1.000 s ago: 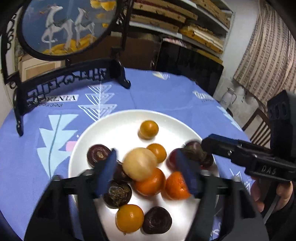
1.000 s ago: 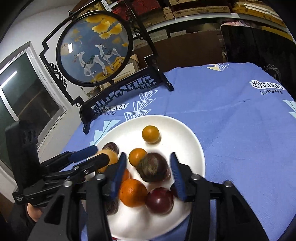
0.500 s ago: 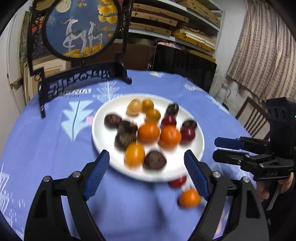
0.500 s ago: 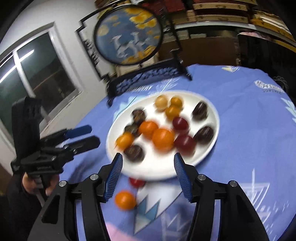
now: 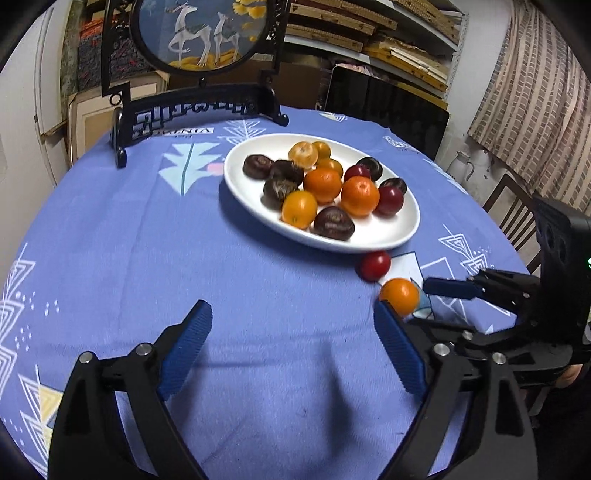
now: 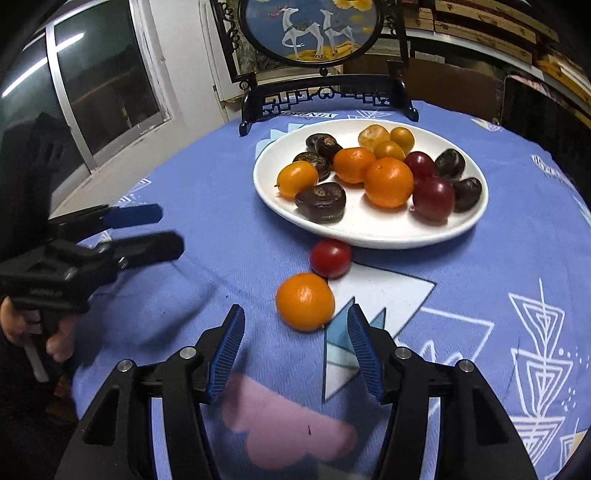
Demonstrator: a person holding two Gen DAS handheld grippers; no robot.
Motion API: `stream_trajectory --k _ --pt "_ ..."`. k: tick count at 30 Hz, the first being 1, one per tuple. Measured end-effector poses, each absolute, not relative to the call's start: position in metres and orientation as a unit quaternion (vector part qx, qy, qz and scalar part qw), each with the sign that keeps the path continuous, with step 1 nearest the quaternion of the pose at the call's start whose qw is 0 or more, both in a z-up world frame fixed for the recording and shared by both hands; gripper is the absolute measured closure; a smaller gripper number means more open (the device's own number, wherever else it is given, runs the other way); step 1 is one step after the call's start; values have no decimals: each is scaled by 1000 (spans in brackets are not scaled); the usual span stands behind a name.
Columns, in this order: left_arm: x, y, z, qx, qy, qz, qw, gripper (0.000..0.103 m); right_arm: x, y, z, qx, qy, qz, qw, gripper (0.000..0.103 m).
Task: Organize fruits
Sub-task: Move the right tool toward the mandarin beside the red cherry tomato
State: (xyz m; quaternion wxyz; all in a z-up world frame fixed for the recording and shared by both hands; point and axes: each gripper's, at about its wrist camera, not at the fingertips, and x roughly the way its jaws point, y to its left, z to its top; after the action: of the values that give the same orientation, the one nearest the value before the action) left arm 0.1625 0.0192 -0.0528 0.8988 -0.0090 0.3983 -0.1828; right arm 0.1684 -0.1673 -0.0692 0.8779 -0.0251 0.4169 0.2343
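A white plate (image 5: 402, 229) (image 6: 369, 232) on the blue tablecloth holds several oranges, dark chestnut-like fruits and red plums. A loose orange (image 5: 399, 295) (image 6: 305, 301) and a loose red plum (image 5: 375, 265) (image 6: 330, 257) lie on the cloth just in front of the plate. My right gripper (image 6: 295, 341) is open and empty, just short of the loose orange. My left gripper (image 5: 293, 343) is open and empty over bare cloth, left of the loose orange. Each gripper shows in the other's view: the right one (image 5: 448, 286) and the left one (image 6: 162, 229).
A black ornate stand with a round deer picture (image 5: 199, 33) (image 6: 310, 33) stands at the table's far side behind the plate. Shelves, a dark screen (image 5: 384, 99), a chair (image 5: 513, 218) and a window (image 6: 92, 92) surround the table.
Both grippers have pulled back from over the plate toward the table's near edge. The loose orange and plum in front of the plate have come into view.
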Motion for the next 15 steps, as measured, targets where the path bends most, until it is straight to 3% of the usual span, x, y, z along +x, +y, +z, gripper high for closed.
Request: stream_trajectory --k 15 --pt "160 19 -63 -12 413 -172 894 15 180 -165 -74 -22 422 217 880 45"
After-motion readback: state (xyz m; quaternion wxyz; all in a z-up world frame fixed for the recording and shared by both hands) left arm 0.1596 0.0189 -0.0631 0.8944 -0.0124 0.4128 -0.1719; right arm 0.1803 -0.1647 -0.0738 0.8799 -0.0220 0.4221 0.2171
